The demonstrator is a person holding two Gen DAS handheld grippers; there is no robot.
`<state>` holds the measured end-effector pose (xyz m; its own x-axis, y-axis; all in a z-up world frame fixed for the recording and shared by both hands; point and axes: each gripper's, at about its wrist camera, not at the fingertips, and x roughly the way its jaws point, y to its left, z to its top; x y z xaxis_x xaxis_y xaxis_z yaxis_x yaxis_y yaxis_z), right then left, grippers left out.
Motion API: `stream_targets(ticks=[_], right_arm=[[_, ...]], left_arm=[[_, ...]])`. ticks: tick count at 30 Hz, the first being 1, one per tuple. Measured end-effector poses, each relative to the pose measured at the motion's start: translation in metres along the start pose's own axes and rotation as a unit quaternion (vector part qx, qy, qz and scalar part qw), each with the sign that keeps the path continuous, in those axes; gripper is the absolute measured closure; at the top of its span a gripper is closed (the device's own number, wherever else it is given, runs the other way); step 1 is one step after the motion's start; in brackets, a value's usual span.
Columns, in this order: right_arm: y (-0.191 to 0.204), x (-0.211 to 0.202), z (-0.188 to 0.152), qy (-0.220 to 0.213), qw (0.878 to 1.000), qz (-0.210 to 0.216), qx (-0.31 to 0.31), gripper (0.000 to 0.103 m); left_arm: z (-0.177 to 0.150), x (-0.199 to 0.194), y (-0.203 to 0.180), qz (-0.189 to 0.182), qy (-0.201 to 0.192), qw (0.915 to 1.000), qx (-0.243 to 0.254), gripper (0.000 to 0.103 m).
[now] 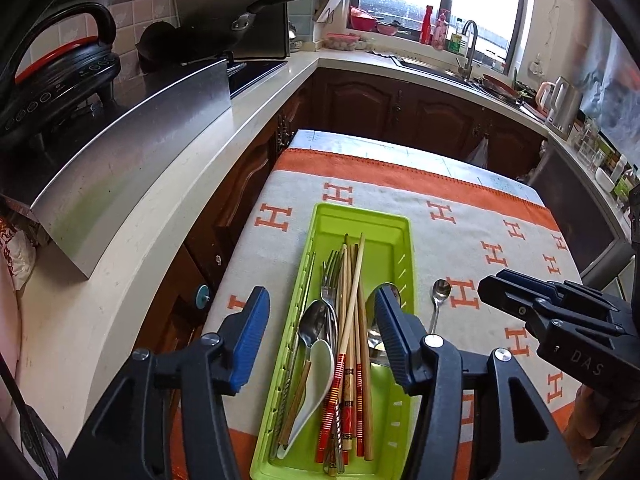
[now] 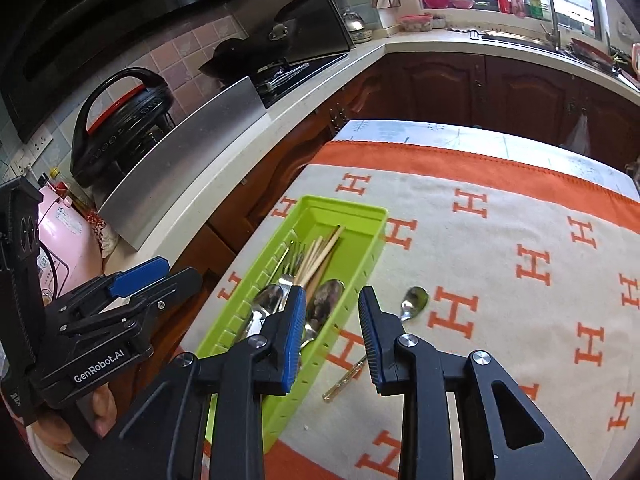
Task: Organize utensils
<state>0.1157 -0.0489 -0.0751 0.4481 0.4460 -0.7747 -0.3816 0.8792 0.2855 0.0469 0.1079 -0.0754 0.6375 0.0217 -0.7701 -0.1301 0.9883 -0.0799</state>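
A lime-green utensil tray [image 1: 362, 222] [image 2: 344, 208] lies on a white and orange cloth. It holds several chopsticks [image 1: 352, 280], a fork [image 1: 330, 276], metal spoons [image 1: 312, 320] and a white ceramic spoon [image 1: 316, 380]. One small metal spoon [image 1: 439, 298] [image 2: 414, 300] lies on the cloth just right of the tray. My left gripper [image 1: 320, 320] is open and empty above the tray's near half. My right gripper [image 2: 332, 320] is open and empty, hovering over the tray's right wall, left of the loose spoon.
The clothed table [image 1: 460, 220] is flanked by a counter [image 1: 160, 220] at the left with a steel splash guard [image 1: 132, 160], a black cooker [image 1: 60, 76] and a hob. A sink and bottles stand at the back by the window [image 1: 468, 40].
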Motion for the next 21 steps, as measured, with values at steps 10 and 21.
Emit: stream_targets(ticks=[10, 21], right_arm=[[-0.037, 0.019, -0.029, 0.036, 0.998, -0.031, 0.04, 0.075], [-0.08, 0.083, -0.036, 0.066, 0.991, -0.052, 0.107, 0.075]], left_arm=[[-0.01, 0.001, -0.012, 0.008, -0.001, 0.9998, 0.016, 0.028], [-0.02, 0.014, -0.013, 0.007, 0.017, 0.9996, 0.021, 0.027]])
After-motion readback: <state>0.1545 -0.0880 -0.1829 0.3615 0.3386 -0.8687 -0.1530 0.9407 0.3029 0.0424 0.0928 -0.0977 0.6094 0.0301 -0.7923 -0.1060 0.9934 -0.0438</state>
